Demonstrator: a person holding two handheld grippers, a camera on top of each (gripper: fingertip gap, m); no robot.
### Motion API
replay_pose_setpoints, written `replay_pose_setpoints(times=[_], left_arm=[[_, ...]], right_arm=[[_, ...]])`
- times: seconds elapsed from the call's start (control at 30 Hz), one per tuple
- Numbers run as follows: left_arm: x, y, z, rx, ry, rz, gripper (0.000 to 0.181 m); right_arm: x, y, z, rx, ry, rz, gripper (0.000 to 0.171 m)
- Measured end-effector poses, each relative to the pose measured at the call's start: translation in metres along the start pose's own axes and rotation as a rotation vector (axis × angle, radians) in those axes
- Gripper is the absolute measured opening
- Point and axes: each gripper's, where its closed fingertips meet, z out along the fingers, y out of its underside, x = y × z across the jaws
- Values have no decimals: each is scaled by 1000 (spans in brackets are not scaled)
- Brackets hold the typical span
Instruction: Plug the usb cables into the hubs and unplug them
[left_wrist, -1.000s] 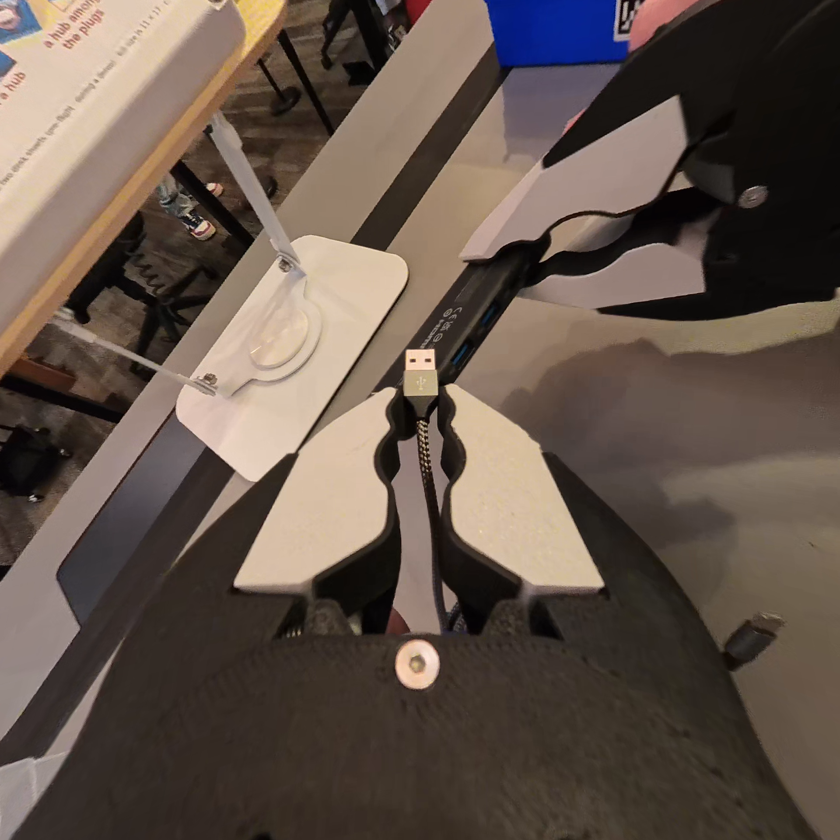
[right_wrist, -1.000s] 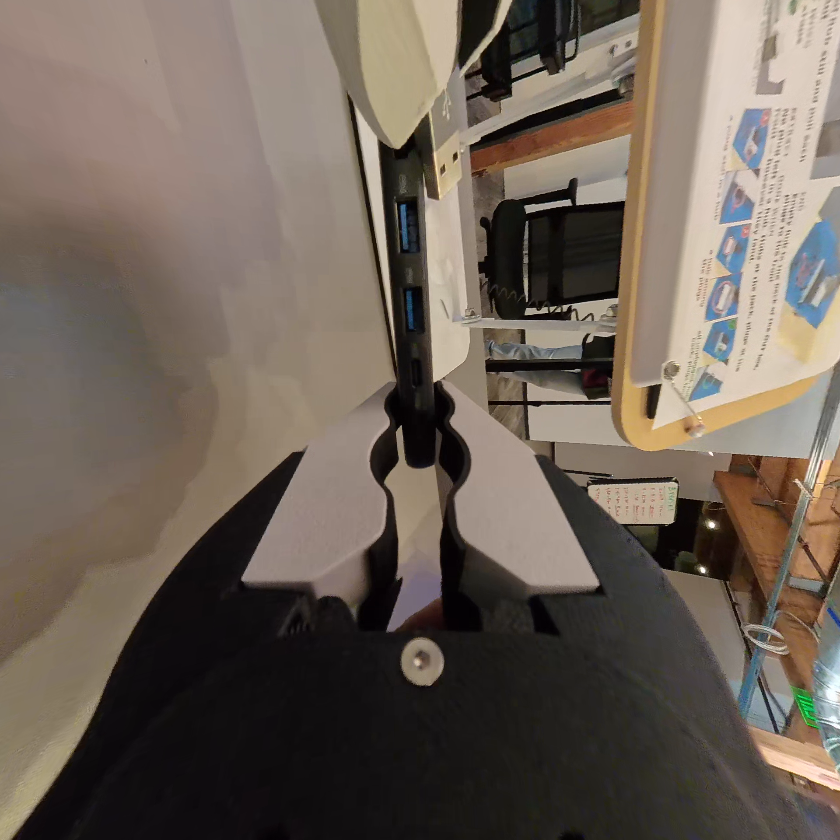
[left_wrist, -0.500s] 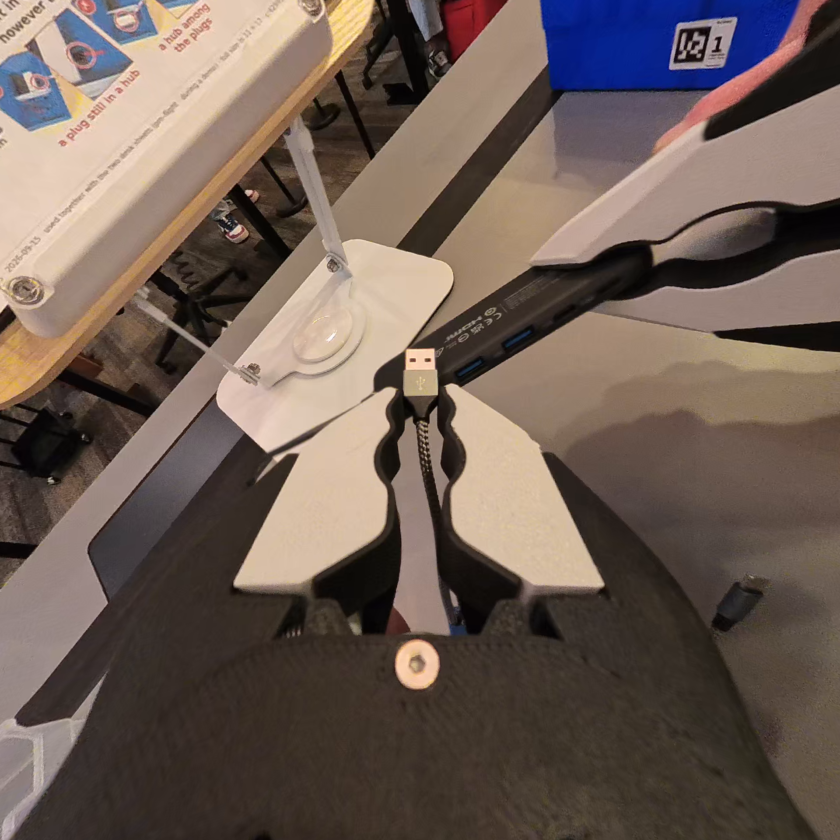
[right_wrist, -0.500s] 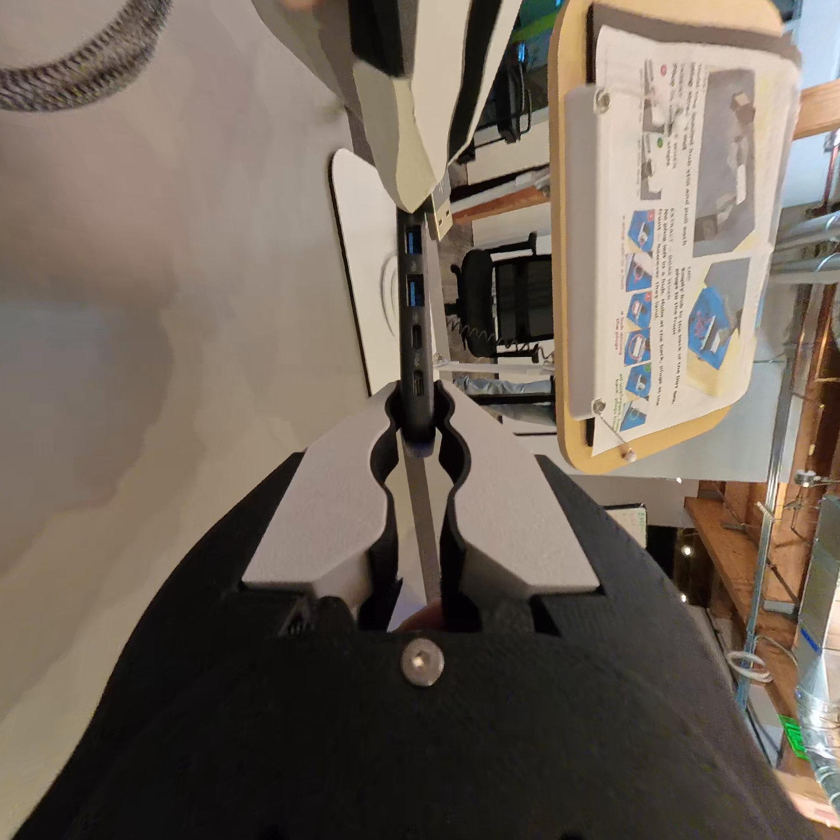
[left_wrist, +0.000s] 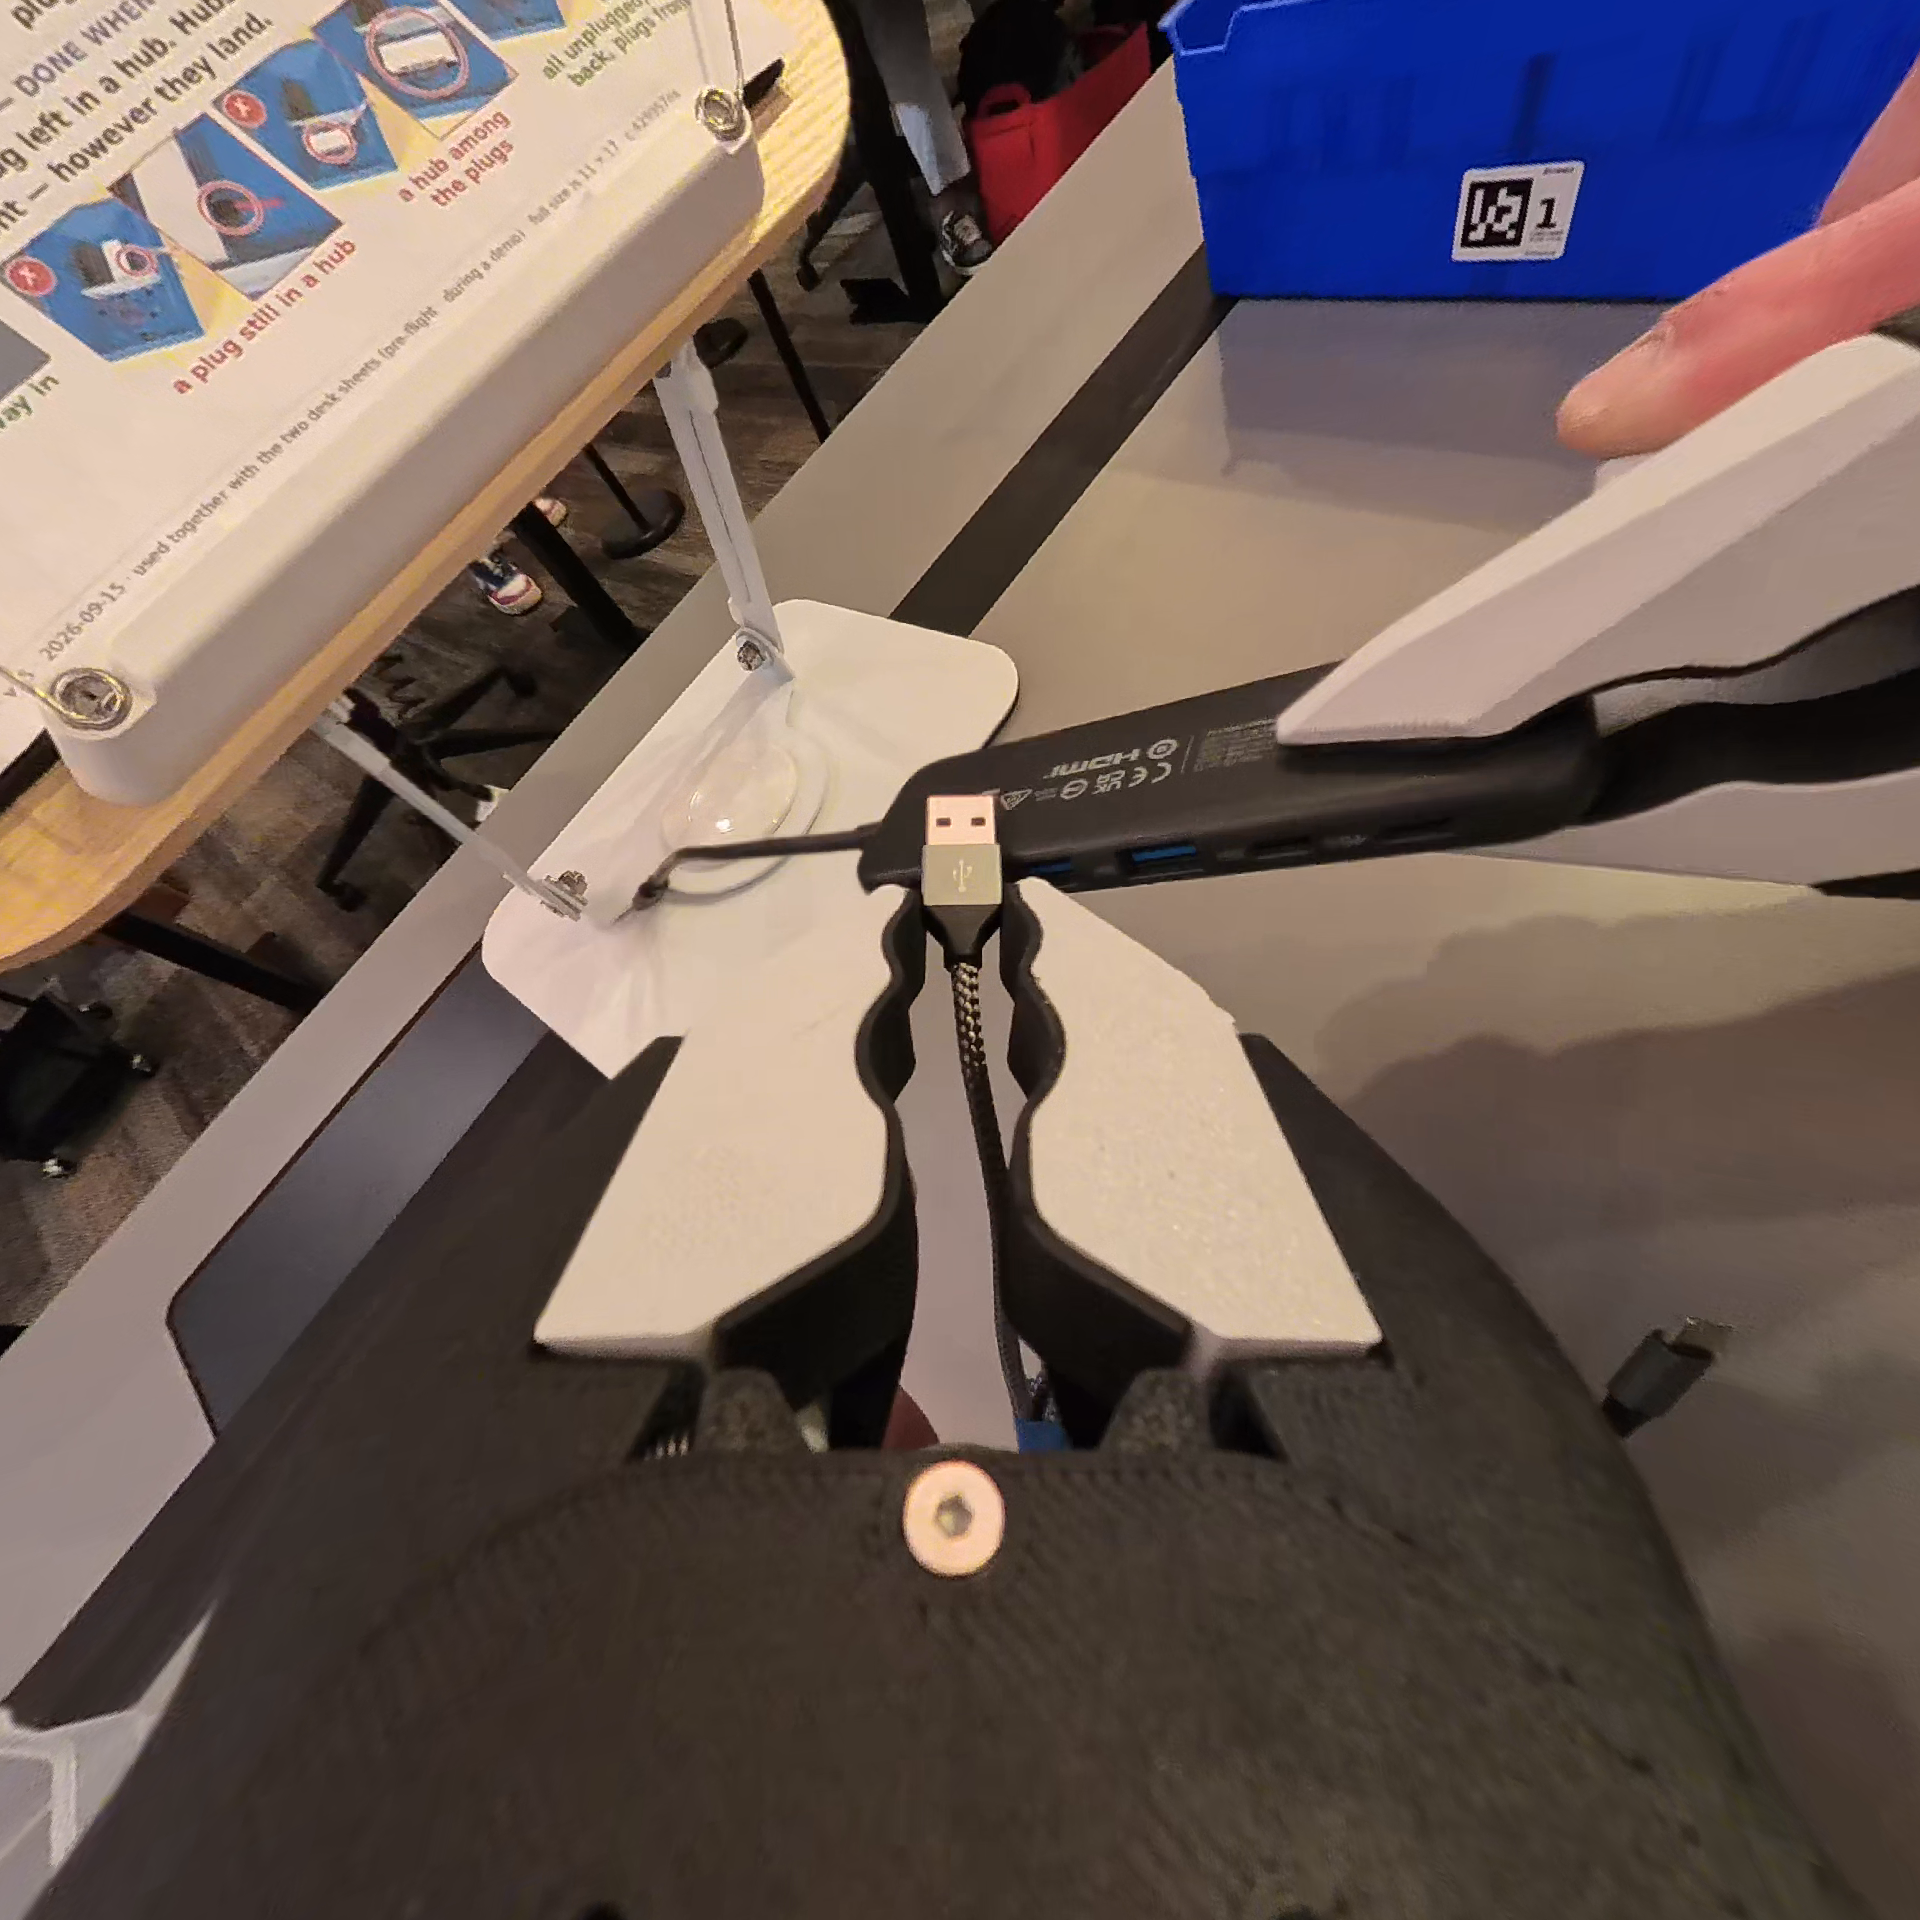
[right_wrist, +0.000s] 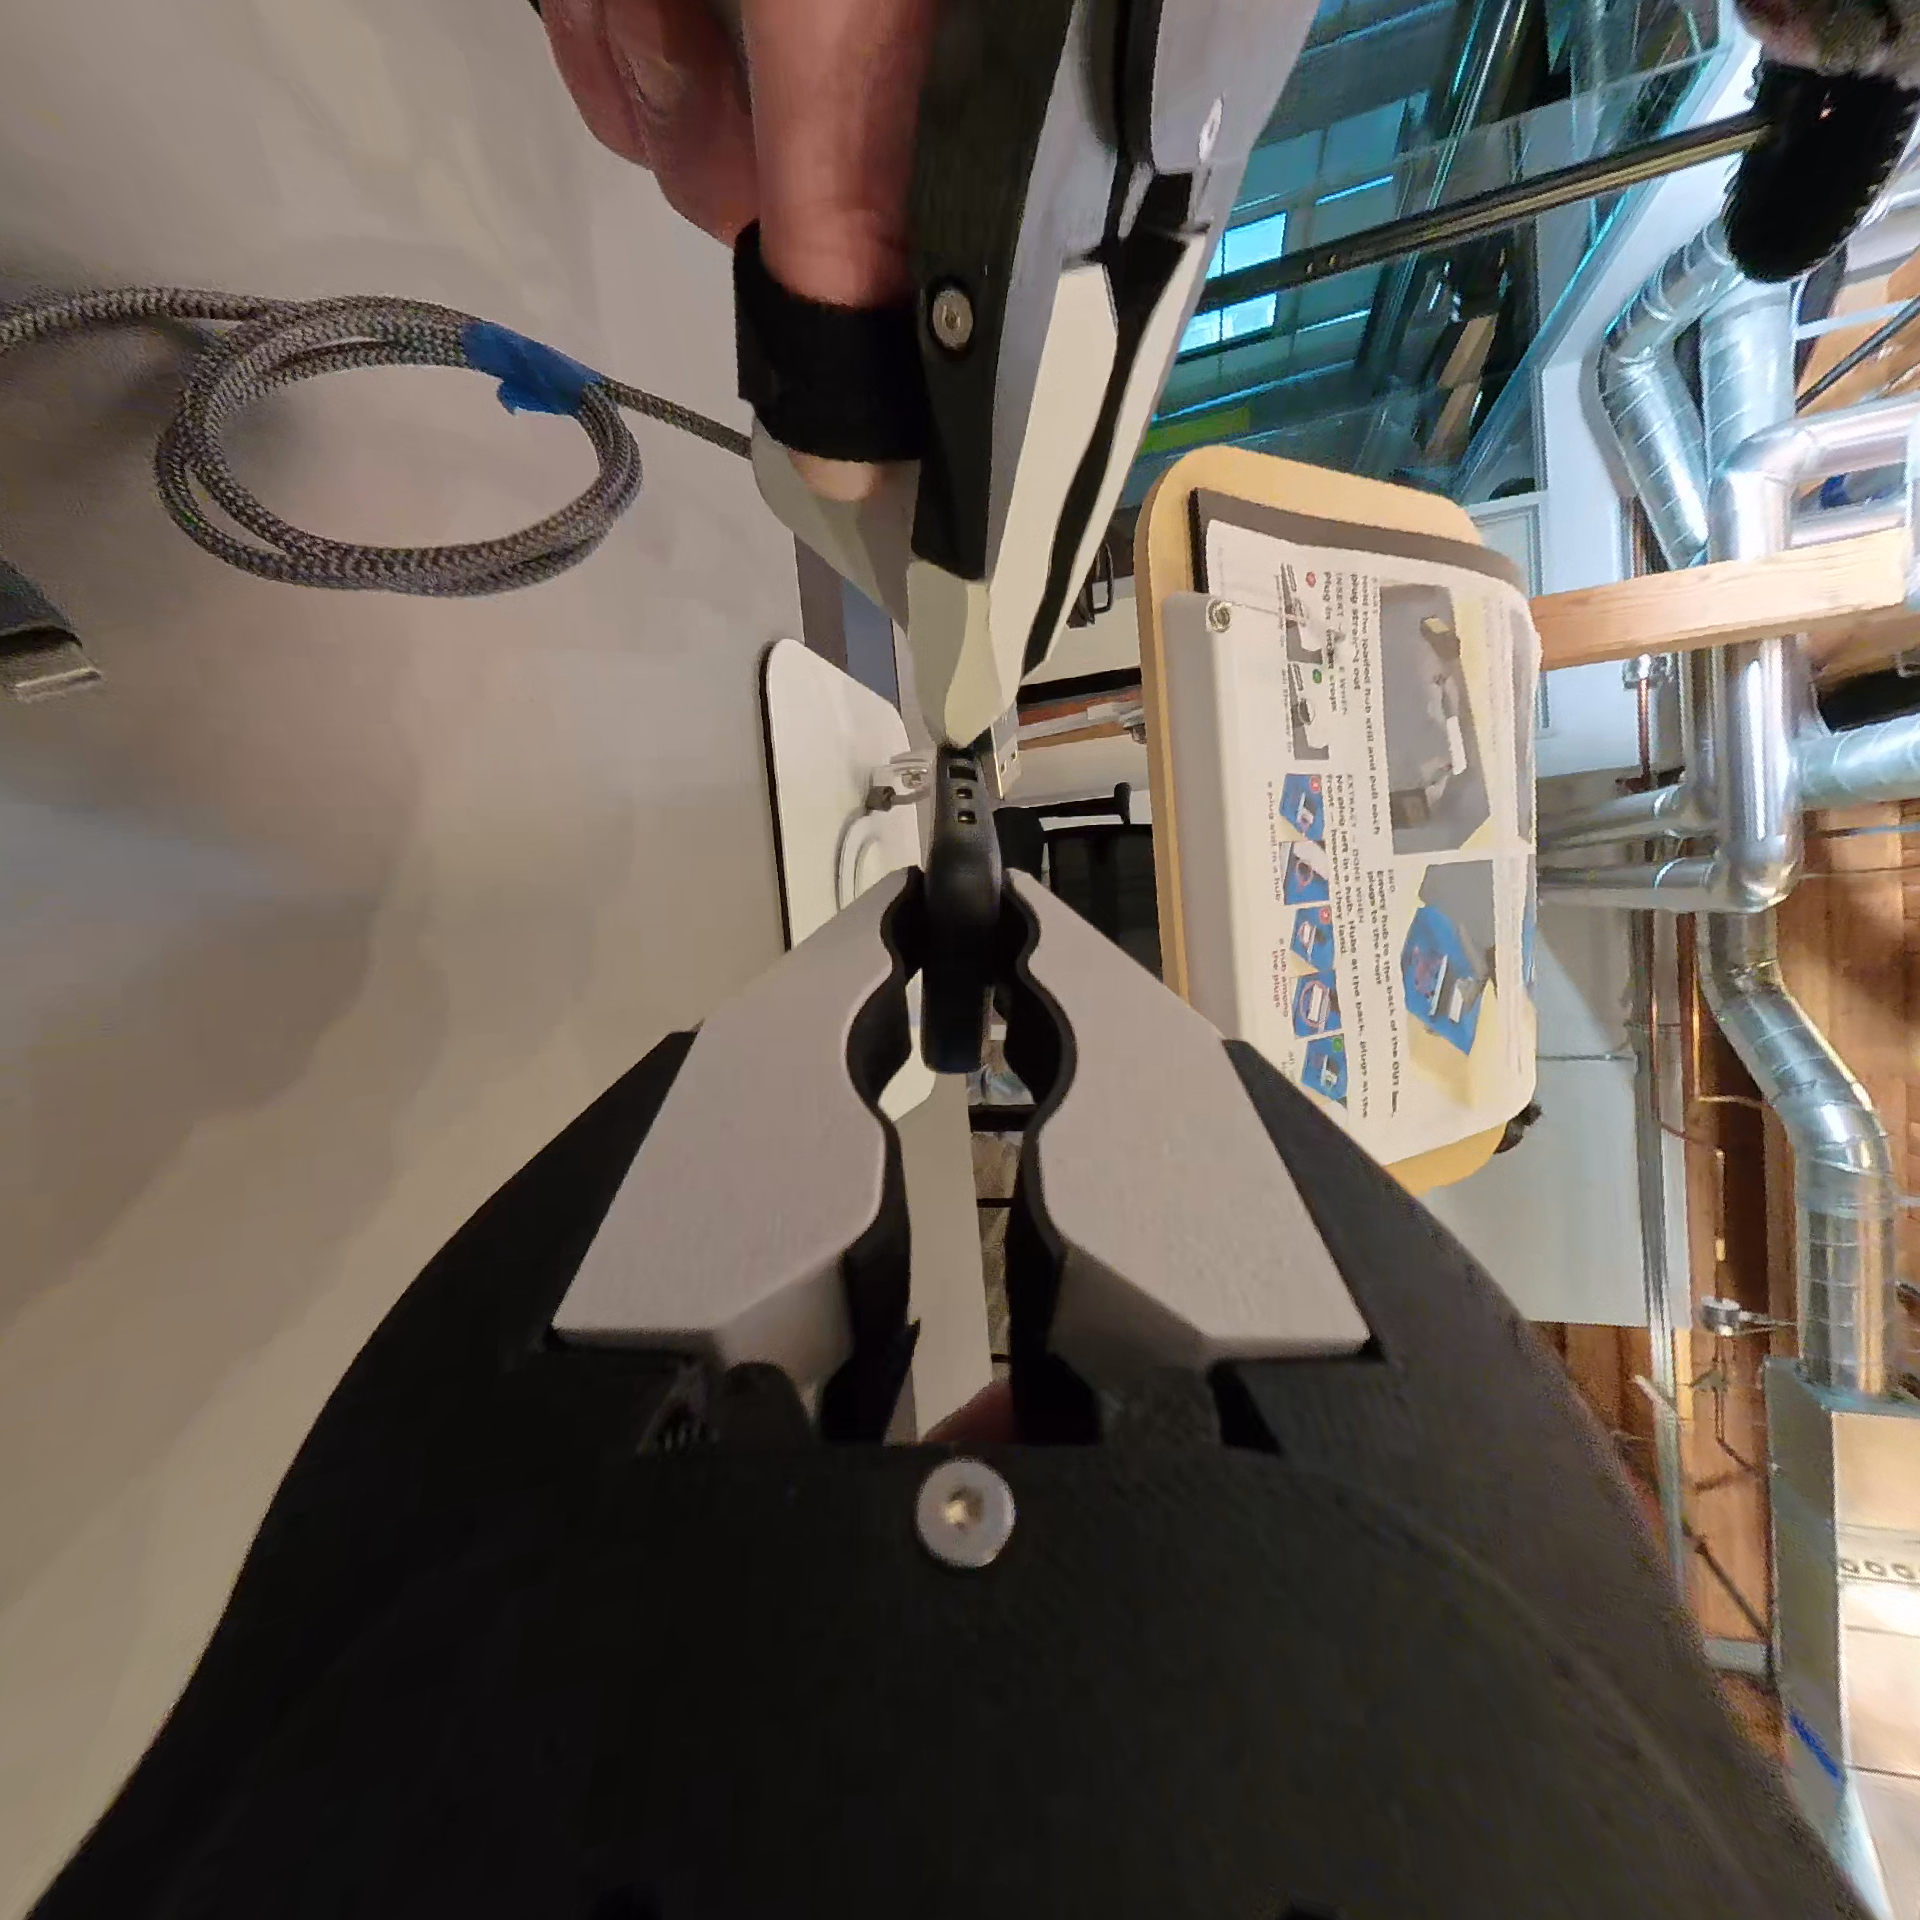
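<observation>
My left gripper is shut on a grey USB-A plug with a braided cable running back between the fingers. The plug's metal tip points up, just in front of the end of a black hub. My right gripper is shut on that hub and holds it above the table; in the left wrist view it comes in from the right. The hub's blue ports face me, empty. In the right wrist view the left gripper hangs over the hub's far end.
A white stand base sits at the table's left edge and carries an instruction board. A blue bin stands at the back. A loose dark plug lies at right. The coiled braided cable with blue tape lies on the grey table.
The hub has swung from pointing away to lying crosswise, lifted higher, its end now right behind the plug tip. The left gripper keeps its grip on the plug.
</observation>
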Motion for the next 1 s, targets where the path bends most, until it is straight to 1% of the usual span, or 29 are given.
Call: replay_pose_setpoints(times=[0.17, 0.3, 0.4, 0.53, 0.63, 0.7, 0.8, 0.87, 1.0], left_arm=[[-2, -3, -2, 19, -5, -8, 14], [-18, -5, -9, 34, -51, -51, 14], [-31, 7, -9, -35, -103, -57, 14], [-41, 29, -4, -122, -127, -95, 14], [-35, 34, 0, -130, -82, -110, 14], [-29, 30, 1, -107, -59, -82, 14], [-24, 32, 4, -139, -69, -31, 14], [-18, 32, 6, -139, -41, -27, 14], [-18, 34, 8, -170, -69, 15, 14]], right_arm=[[3, 0, -1, 2, 9, 3, 9], [5, -2, -8, 33, -38, -27, 9], [9, -6, -11, 43, -16, -43, 9], [7, -18, -14, 57, 1, -88, 9], [5, -22, -13, 43, 11, -109, 9], [1, -22, -11, 40, -2, -114, 9], [-3, -19, -9, 27, -13, -132, 8], [-4, -17, -8, 17, -11, -138, 9], [-7, -19, -8, 29, -17, -160, 8]])
